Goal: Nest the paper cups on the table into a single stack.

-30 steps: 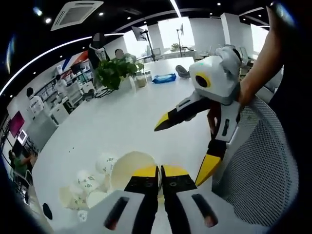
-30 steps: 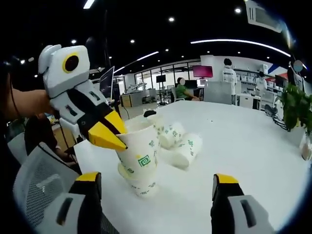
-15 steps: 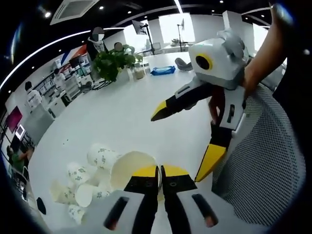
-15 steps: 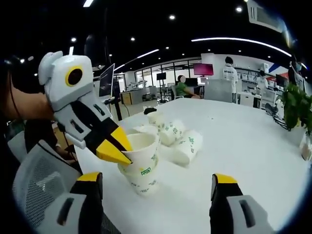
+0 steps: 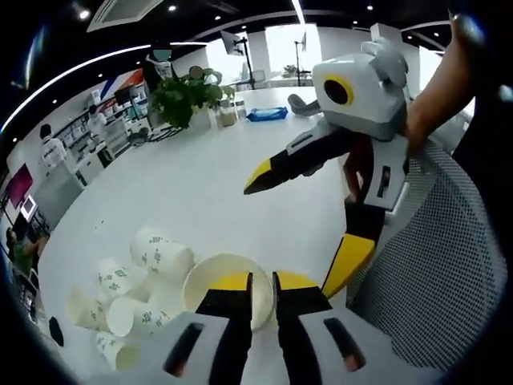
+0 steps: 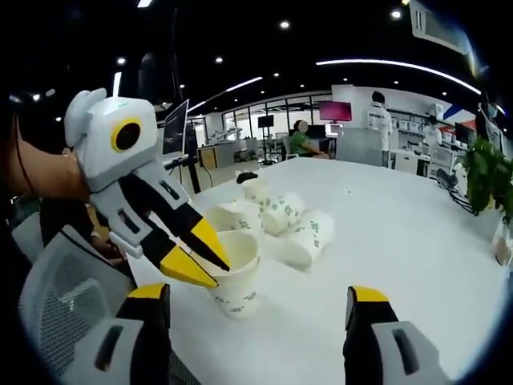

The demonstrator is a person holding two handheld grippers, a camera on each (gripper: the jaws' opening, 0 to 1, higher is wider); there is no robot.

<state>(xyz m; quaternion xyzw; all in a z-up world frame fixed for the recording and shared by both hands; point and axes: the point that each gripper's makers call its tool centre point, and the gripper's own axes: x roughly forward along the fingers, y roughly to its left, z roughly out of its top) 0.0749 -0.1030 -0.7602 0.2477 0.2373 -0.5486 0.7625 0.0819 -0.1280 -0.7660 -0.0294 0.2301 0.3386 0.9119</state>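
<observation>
My left claw (image 6: pixel 207 258) sits at the rim of the nested cup stack (image 6: pixel 233 274), one jaw inside the mouth and one outside, a slight gap showing between them, so I judge the pinch light at best. My right claw (image 6: pixel 258 317) hangs spread, holding nothing, near the stack. The stack stands upright on the white tabletop (image 6: pixel 401 241), close to its near edge. The thin paper wall could crumple under a hard squeeze, or the tall, narrow-based stack could tip off the edge as I pull away. The loose cups (image 5: pixel 128 293) lie on their sides just behind it: tapered, smooth, white with green print, likely to roll if nudged.
</observation>
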